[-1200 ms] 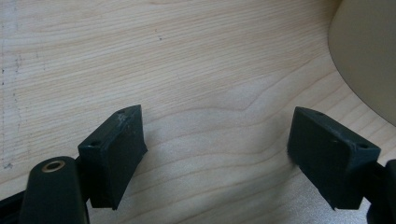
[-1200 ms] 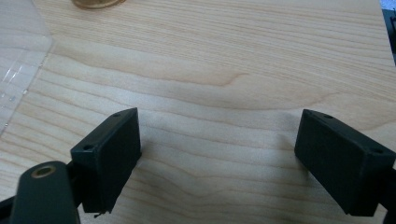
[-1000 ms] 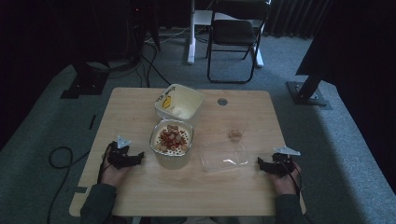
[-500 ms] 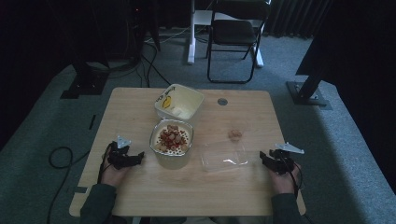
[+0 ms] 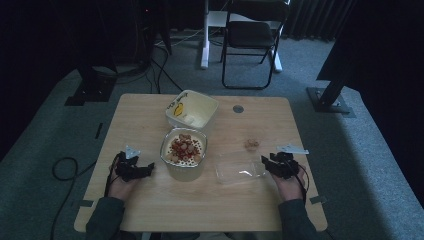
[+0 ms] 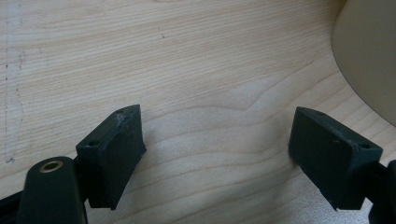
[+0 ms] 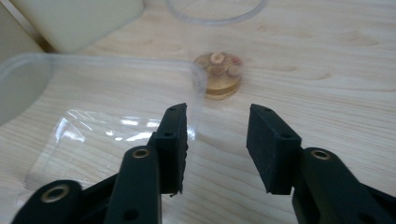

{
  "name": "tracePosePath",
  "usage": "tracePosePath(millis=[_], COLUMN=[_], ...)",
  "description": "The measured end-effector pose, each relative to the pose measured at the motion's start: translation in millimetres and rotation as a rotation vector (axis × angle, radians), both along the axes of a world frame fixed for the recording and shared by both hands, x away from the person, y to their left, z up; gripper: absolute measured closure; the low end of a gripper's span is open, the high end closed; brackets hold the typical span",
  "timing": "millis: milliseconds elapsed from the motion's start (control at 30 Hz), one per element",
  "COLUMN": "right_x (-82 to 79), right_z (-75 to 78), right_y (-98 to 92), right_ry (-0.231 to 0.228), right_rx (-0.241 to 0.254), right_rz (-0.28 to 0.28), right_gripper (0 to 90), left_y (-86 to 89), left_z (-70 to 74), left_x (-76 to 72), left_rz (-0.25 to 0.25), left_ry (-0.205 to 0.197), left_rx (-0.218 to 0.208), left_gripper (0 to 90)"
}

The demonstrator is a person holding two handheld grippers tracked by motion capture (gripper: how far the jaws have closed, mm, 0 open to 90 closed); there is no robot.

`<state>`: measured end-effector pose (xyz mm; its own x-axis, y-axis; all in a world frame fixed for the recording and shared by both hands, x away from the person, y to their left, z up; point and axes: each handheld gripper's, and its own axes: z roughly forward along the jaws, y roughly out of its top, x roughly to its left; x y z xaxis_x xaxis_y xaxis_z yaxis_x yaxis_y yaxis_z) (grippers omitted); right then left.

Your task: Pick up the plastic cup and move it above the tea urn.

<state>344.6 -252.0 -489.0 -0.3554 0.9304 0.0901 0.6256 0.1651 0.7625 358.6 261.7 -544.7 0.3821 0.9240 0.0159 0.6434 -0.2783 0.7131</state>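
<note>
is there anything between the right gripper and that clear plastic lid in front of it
Nothing visible does. The right gripper sits right at the near corner of the clear lid, its jaws having just been closing with only bare table between them. The small round piece lies beyond the lid's corner, out of the way.

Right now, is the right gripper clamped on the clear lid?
No. In the right gripper view the right gripper stands open, one jaw over the edge of the clear lid, bare table showing through the gap.
</note>
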Motion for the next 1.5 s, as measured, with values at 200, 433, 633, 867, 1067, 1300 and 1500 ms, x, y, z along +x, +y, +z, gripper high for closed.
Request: tracePosePath(millis=[200, 433, 633, 867, 1067, 1300, 1500], right_x=[12.5, 8.9, 3.7, -1.9, -3.2, 2.3, 9.9], right_z=[-9.6, -5.2, 4.1, 28.2, 47.6, 66.6, 94.6], right_y=[6.1, 2.2, 0.6, 2.5, 6.1, 3.0, 0.9], right_ry=[0.073, 0.067, 0.040, -0.022, -0.066, -0.103, -0.165], right_rx=[0.005, 0.026, 0.058, 0.094, 0.093, 0.121, 0.152], right_rz=[-0.004, 0.006, 0.010, 0.024, 0.029, 0.008, -0.010], right_gripper=[73.3, 86.1, 87.1, 87.9, 88.0, 88.1, 88.1], left_y=[0.0, 0.0, 0.0, 0.0, 0.0, 0.1, 0.0], left_z=[0.0, 0.0, 0.0, 0.0, 0.0, 0.0, 0.0], left_x=[0.0, 0.0, 0.0, 0.0, 0.0, 0.0, 0.0], left_rz=[0.000, 0.000, 0.000, 0.000, 0.000, 0.000, 0.001], left_ry=[0.000, 0.000, 0.000, 0.000, 0.000, 0.000, 0.000], left_rx=[0.000, 0.000, 0.000, 0.000, 0.000, 0.001, -0.002], left_gripper=[18.5, 18.5, 18.5, 18.5, 18.5, 18.5, 18.5])
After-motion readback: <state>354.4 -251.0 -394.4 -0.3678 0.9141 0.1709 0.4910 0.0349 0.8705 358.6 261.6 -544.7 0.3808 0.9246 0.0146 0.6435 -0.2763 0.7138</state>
